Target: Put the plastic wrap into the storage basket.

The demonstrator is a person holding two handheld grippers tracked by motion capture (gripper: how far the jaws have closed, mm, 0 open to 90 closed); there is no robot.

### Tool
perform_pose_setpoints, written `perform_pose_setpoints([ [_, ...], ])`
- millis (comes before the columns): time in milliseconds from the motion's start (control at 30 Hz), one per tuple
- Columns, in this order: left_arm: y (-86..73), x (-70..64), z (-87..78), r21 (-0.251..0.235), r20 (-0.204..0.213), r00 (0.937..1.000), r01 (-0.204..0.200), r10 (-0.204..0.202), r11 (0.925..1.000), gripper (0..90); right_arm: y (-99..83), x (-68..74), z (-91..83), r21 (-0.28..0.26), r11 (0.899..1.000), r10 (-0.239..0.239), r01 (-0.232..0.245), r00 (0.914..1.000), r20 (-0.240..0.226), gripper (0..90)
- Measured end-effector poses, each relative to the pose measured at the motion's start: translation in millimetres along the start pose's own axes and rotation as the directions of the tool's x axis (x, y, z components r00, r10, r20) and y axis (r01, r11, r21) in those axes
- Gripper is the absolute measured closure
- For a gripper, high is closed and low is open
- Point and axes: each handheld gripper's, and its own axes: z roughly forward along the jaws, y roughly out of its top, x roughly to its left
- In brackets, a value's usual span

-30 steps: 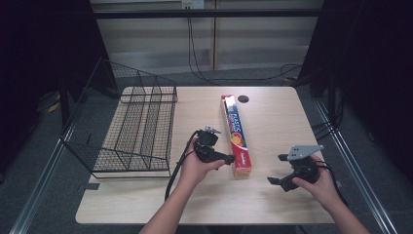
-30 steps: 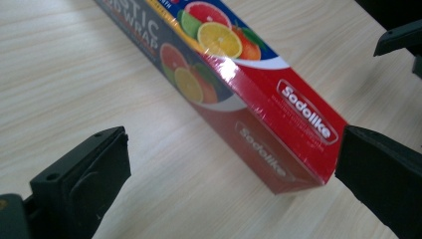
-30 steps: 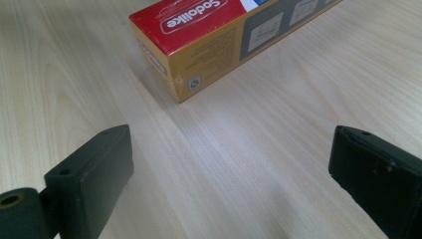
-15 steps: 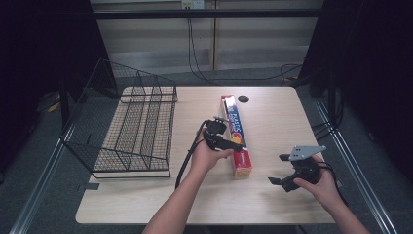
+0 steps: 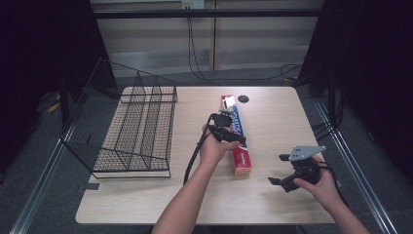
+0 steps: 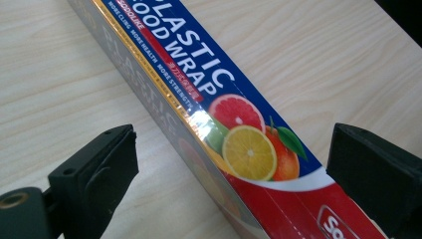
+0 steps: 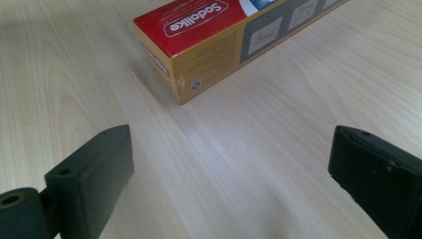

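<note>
A long plastic food wrap box [image 5: 236, 141] lies lengthwise on the table, blue and red with citrus fruit printed on it. My left gripper [image 5: 233, 136] hovers over the box's middle. In the left gripper view it stands open [image 6: 231, 149] with one jaw on each side of the box [image 6: 199, 84], apart from it. My right gripper [image 5: 277, 169] rests low at the right of the box's near end, open and holding nothing. In the right gripper view the jaws [image 7: 229, 154] point at bare wood, with the box's yellow and red end [image 7: 199, 45] just beyond.
A black wire rack [image 5: 131, 131] takes up the left part of the wooden table [image 5: 272, 117]. A round cable hole [image 5: 243, 99] sits behind the box's far end. Bare wood lies at the right and front. Dark floor surrounds the table.
My left gripper has moved away from me and to the right, from beside the box's near part to over its middle. The right gripper has stayed put.
</note>
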Motion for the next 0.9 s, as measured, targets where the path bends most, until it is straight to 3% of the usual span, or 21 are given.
perform_pose_setpoints([
  [67, 1.8, 0.2, 1.7, 0.0, -0.002, 1.0, 0.006, -0.006, 1.0, 5.6, 0.0, -0.1, 0.0, 0.0, 1.0, -0.003, 0.003, 1.0, 0.001, 3.9],
  [133, 2.7, -0.7, 5.2, -0.01, -0.034, 0.9994, 0.003, -0.003, 0.9999, 6.1, -0.1, 0.2, 0.3, 0.002, 1.0, -0.003, 0.003, 1.0, 0.002, 3.9],
  [300, 4.3, 0.6, 11.1, -0.017, -0.037, 0.9989, 0.029, -0.029, 0.9994, 7.4, -0.1, 1.2, 0.2, 0.005, 1.0, -0.003, 0.003, 1.0, 0.002, 3.9],
  [500, 9.2, 0.0, 19.1, 0.017, -0.042, 0.9989, 0.019, -0.018, 0.9997, 7.4, 0.1, 0.6, 0.3, 0.001, 1.0, -0.006, 0.006, 1.0, 0.0, 4.0],
  [667, 10.3, -3.0, 29.8, 0.037, -0.084, 0.9962, 0.028, -0.024, 0.9989, 7.8, 0.1, 0.9, 0.1, 0.001, 1.0, -0.007, 0.007, 1.0, -0.001, 3.9],
  [833, 9.1, -2.8, 36.1, 0.044, -0.076, 0.9968, 0.029, -0.026, 0.9986, 9.1, 0.2, 1.0, -0.7, -0.003, 1.0, -0.002, 0.002, 1.0, 0.001, 3.9],
  [900, 8.8, -3.1, 37.0, 0.061, -0.062, 0.9979, 0.024, -0.02, 0.9978, 14.2, 0.2, 0.9, -0.7, -0.004, 1.0, -0.001, 0.001, 1.0, 0.002, 3.9],
])
